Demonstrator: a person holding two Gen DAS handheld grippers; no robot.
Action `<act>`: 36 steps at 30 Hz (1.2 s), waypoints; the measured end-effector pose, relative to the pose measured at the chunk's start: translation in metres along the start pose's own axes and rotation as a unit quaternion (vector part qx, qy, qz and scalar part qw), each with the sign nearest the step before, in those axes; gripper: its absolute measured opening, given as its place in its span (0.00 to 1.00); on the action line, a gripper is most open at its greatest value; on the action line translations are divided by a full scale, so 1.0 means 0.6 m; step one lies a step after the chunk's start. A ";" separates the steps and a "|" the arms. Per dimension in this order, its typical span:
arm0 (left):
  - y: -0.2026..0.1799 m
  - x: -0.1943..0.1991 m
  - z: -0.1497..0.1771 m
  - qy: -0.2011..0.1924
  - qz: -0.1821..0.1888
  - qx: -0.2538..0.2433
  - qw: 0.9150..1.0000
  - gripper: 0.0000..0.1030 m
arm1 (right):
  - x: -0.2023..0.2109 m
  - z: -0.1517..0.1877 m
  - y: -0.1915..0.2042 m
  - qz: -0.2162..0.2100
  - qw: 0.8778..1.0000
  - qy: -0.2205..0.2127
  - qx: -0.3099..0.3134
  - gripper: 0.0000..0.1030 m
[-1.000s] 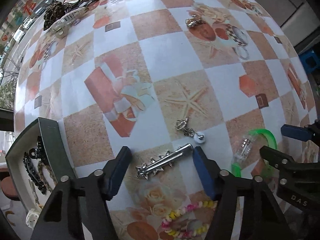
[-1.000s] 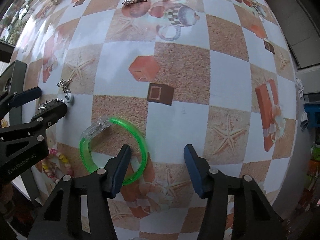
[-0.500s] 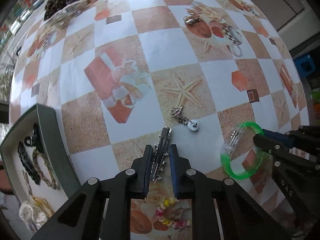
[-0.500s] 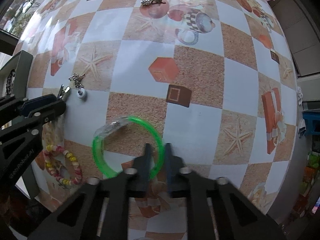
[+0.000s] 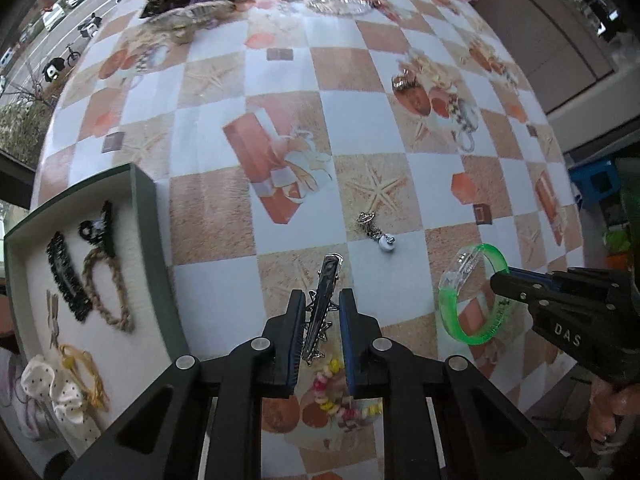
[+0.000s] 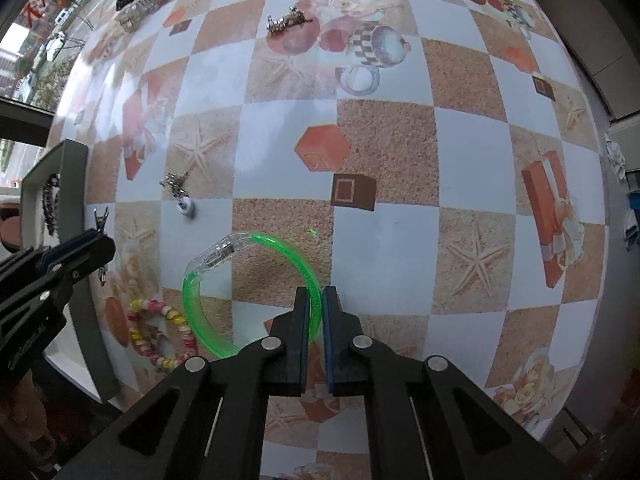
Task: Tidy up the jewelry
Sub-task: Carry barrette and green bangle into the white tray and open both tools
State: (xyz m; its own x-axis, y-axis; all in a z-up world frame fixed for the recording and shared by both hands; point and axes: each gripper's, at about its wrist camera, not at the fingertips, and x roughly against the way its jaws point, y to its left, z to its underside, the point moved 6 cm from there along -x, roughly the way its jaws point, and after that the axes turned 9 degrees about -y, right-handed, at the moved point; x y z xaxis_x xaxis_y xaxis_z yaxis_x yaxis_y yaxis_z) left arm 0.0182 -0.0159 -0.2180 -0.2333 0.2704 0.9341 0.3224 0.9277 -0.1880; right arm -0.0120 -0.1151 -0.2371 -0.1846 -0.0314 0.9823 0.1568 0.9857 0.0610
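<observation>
With both tools already loaded, I hold a silver star-studded hair clip (image 5: 322, 307) pinched between the pads of the left gripper (image 5: 319, 312), while the right gripper (image 6: 316, 312) is pressed together on the rim of a translucent green bangle (image 6: 256, 288) that hangs off the tablecloth. The job now, as I judge it, is to carry each piece across to the dark green tray (image 5: 154, 248) at the table's left edge, where a black claw clip (image 5: 96, 230), a braided hair tie (image 5: 108, 288) and a dotted white scrunchie (image 5: 60, 392) already lie on its white lining. I would take the clip in first, since its tool is nearer the tray, keep it low enough to clear the raised wall without snagging, and let go only once it rests flat on a bare patch. The bangle, held by one thin edge, may swing, so it calls for a slow move. A pearl drop earring (image 5: 378, 236) and a pastel bead bracelet (image 6: 160, 336) wait on the checked tablecloth (image 6: 400, 240), printed with starfish and gift boxes; more trinkets (image 5: 192, 0) crowd the far edge, beyond which a street with parked cars shows through a window.
</observation>
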 end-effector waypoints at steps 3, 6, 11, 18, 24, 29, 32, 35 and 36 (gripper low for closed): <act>0.007 0.017 -0.010 -0.009 0.005 0.010 1.000 0.20 | 0.014 -0.010 0.010 -0.005 1.000 -0.003 -0.001 0.06; 0.027 0.043 -0.003 -0.021 0.007 0.021 1.000 0.20 | 0.026 -0.018 0.030 -0.012 1.000 -0.006 0.000 0.06; 0.048 0.071 -0.001 -0.039 0.007 0.044 0.998 0.20 | 0.047 -0.039 0.067 -0.022 0.999 -0.014 0.022 0.06; 0.105 0.107 0.026 -0.061 -0.004 0.085 0.995 0.20 | 0.061 -0.045 0.109 -0.043 0.997 -0.021 0.065 0.06; 0.168 0.135 0.074 -0.068 -0.025 0.128 0.989 0.20 | 0.073 -0.034 0.184 -0.063 0.990 -0.023 0.121 0.06; 0.222 0.151 0.124 -0.069 -0.044 0.170 0.982 0.20 | 0.066 -0.021 0.258 -0.079 0.983 -0.017 0.166 0.06; 0.249 0.157 0.154 -0.068 -0.055 0.193 0.977 0.20 | 0.062 -0.008 0.302 -0.087 0.977 -0.012 0.193 0.06; 0.271 0.160 0.182 -0.065 -0.064 0.212 0.973 0.20 | 0.055 0.006 0.340 -0.091 0.972 -0.008 0.218 0.06; 0.277 0.161 0.191 -0.064 -0.067 0.218 0.972 0.20 | 0.055 0.010 0.346 -0.092 0.970 -0.007 0.223 0.06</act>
State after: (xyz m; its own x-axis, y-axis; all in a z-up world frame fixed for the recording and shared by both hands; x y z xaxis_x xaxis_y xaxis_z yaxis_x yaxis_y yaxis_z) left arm -0.0556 0.1939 -0.1940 -0.3685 0.1438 0.9185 -0.1307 0.9701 -0.2043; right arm 0.0088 0.0896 -0.1928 -0.1830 -0.2149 0.9593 -0.3154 0.9371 0.1497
